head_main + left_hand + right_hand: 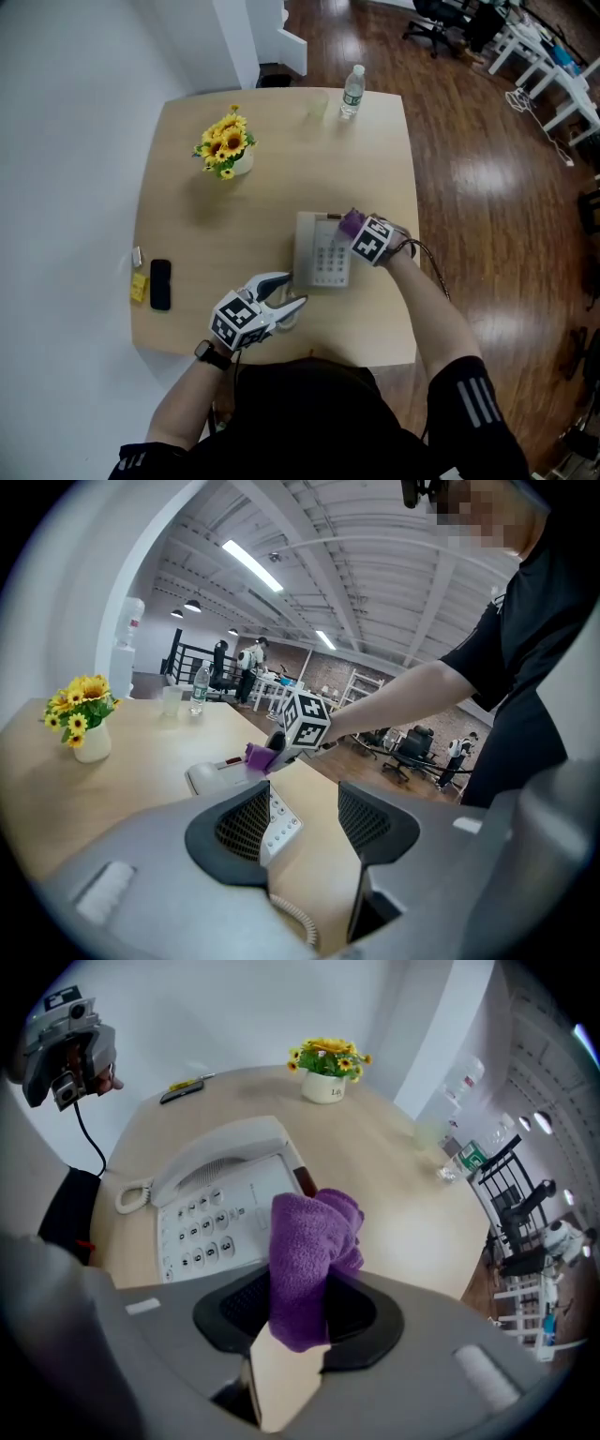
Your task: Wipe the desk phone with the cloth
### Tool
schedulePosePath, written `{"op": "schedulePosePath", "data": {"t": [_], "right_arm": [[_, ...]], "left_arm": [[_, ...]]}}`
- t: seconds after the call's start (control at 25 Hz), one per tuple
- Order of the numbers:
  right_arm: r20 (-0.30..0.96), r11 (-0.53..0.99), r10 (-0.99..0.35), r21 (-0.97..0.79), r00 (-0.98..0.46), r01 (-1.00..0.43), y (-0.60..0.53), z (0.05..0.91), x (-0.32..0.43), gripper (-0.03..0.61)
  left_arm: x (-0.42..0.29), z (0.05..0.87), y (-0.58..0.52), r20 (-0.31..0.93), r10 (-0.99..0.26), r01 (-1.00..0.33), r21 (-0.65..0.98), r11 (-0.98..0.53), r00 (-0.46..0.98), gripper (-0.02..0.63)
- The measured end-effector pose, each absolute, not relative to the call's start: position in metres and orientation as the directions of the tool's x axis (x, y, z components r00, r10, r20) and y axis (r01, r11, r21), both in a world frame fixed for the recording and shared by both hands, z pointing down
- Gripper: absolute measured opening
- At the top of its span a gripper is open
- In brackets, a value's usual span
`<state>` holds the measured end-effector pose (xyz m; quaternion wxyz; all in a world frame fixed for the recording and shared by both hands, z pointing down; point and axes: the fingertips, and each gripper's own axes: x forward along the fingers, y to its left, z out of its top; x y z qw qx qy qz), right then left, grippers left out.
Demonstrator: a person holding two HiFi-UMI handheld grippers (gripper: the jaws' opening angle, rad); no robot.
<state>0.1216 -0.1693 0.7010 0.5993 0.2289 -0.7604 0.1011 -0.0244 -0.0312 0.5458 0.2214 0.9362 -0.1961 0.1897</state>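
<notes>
The cloth [314,1251] is pinched in the jaws of the right gripper [300,1316] at a far corner of the desk phone [319,258] on the table [281,159], the jaws of the left gripper [305,822] are spread on nothing beside it, and most of the wiping is judged left.

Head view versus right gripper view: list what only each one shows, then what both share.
Only the head view: the wristwatch and the marker cube on the right gripper. Only the right gripper view: the digits on the phone keys, and the jaws seen close, shut on the cloth. Both: the phone, the cloth, the sunflowers and the black mobile on the table.
</notes>
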Motion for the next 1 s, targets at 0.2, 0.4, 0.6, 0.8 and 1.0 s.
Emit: {"op": "schedulePosePath", "data": {"t": [0.2, 0.4, 0.6, 0.8, 1.0], "right_arm": [[0.956, 0.873, -0.204, 0.079, -0.212, -0.482, -0.135, 0.71, 0.118, 0.149], [0.956, 0.877, -0.163, 0.028, -0.244, -0.479, -0.089, 0.721, 0.113, 0.147], [0.957, 0.887, -0.121, -0.015, -0.265, -0.462, -0.045, 0.732, 0.109, 0.147], [0.957, 0.897, -0.054, -0.079, -0.286, -0.434, -0.007, 0.738, 0.103, 0.147], [0.94, 0.888, -0.033, -0.129, -0.34, -0.441, 0.003, 0.727, 0.102, 0.147]], "left_arm": [[-0.024, 0.545, -0.03, 0.436, -0.283, -0.45, 0.346, -0.824, 0.854, 0.222], [-0.024, 0.547, -0.03, 0.425, -0.291, -0.457, 0.364, -0.812, 0.857, 0.222], [-0.021, 0.543, -0.03, 0.432, -0.292, -0.462, 0.366, -0.807, 0.853, 0.222], [-0.02, 0.547, -0.028, 0.422, -0.291, -0.454, 0.365, -0.813, 0.859, 0.222], [-0.021, 0.541, -0.028, 0.439, -0.3, -0.472, 0.362, -0.804, 0.847, 0.222]]}}
